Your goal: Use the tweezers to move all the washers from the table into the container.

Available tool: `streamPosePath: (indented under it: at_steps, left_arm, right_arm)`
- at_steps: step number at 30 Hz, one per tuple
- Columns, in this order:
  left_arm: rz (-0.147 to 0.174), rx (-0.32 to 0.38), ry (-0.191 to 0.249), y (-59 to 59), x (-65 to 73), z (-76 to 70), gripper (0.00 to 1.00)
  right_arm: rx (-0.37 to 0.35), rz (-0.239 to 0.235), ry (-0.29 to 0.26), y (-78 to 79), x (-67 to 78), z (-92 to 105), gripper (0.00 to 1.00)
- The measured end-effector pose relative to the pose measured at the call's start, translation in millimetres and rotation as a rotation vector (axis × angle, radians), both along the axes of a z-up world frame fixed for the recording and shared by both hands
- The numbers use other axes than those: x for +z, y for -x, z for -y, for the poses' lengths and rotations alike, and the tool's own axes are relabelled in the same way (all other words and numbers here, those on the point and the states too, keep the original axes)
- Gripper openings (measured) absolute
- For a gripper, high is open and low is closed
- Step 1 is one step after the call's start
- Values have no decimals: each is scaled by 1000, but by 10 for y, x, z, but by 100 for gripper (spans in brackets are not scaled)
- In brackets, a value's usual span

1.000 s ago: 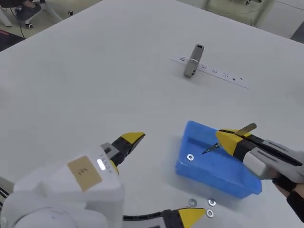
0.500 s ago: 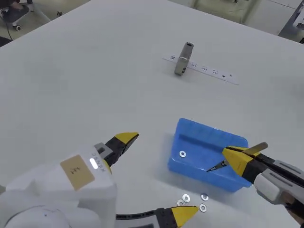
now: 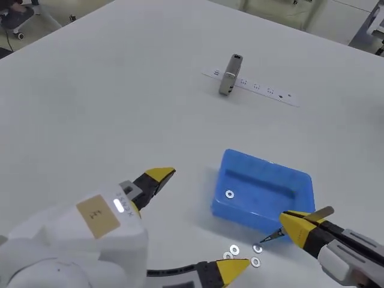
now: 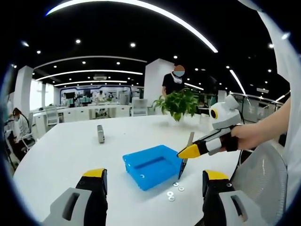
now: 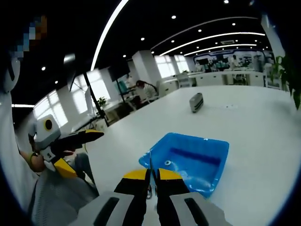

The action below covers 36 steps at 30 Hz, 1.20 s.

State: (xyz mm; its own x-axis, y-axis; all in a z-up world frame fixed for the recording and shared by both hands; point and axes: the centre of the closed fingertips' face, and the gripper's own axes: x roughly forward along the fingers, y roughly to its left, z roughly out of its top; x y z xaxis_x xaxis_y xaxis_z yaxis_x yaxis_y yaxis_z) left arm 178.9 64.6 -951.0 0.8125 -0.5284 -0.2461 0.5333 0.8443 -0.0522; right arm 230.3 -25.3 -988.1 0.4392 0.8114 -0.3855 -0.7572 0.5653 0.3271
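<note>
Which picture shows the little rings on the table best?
The head view: the loose washers lie plain beside the blue container. The left gripper view shows them tiny. In the right gripper view, the jaws stand before that spot.

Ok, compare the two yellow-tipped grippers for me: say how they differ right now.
The left gripper holds its jaws wide apart, empty; the right gripper has them shut on thin metal tweezers. The left gripper sits left of the blue plastic container; the right gripper is at its near right corner, tweezers pointing down at small silver washers on the table. Both have yellow jaw tips and white bodies.
</note>
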Motion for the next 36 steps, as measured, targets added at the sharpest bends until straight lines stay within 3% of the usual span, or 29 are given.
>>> streamPosePath:
  at_steps: [7,14,20,23,28,36]
  left_arm:
    - [-3,-4,-4,5,-9,6,84]
    - [-5,-3,-6,7,-13,3,84]
    - [5,-11,18,14,29,25,84]
    - [-1,-9,17,14,16,19,84]
    - [-2,-11,11,15,9,21,83]
    - [-3,-13,7,16,0,24,83]
  right_arm:
    - [-19,-70,16,62,-219,44,3]
    - [-35,-94,17,66,-301,65,3]
    - [-15,-94,40,115,-353,42,3]
    - [9,-65,70,137,-356,16,3]
    - [103,31,143,229,-340,-68,3]
    - [194,147,237,337,-351,-145,3]
